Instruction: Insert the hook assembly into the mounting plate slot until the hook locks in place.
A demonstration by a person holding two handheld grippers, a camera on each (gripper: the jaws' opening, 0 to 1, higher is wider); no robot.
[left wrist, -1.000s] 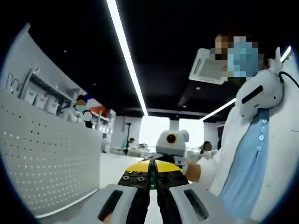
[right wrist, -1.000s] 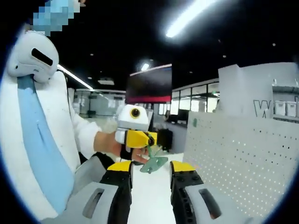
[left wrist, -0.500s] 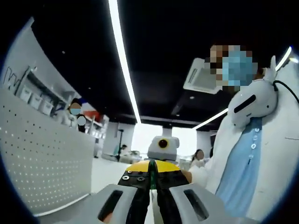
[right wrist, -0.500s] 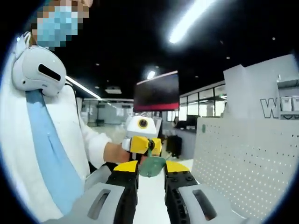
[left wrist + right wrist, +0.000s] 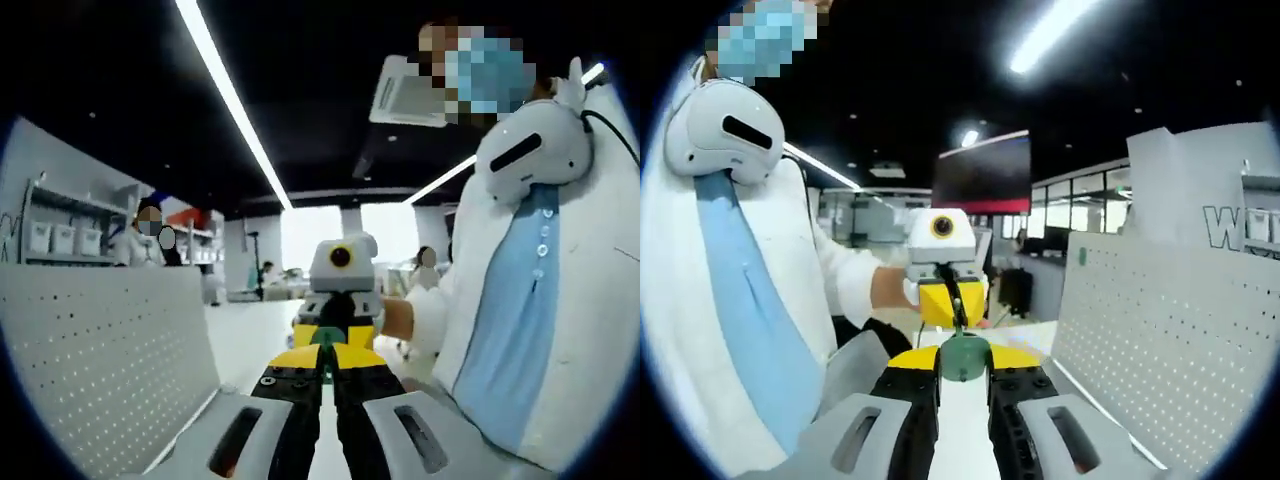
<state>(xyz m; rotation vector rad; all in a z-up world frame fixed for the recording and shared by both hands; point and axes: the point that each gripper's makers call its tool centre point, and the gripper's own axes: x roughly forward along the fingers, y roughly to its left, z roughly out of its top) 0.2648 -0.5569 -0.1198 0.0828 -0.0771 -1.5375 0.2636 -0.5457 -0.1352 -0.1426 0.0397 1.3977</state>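
Observation:
A green hook assembly (image 5: 963, 356) hangs in the air between the two grippers. In the right gripper view its rounded green plate sits between my right gripper's (image 5: 963, 364) yellow-tipped jaws, which are shut on it. Its thin stem runs up into my left gripper (image 5: 953, 300), facing me just beyond. In the left gripper view the green hook assembly (image 5: 322, 372) shows edge-on as a thin strip, with my left gripper (image 5: 322, 378) shut on it. My right gripper (image 5: 334, 336) faces it, almost touching.
A white perforated mounting board (image 5: 100, 350) stands on the left of the left gripper view; the same mounting board (image 5: 1160, 330) is on the right of the right gripper view. The person (image 5: 750, 300) in a white coat stands close beside both grippers. Other people stand far behind.
My right gripper went from open to shut on the green plate that the left gripper was holding. The two grippers have drawn closer together, and both views have swung a little.

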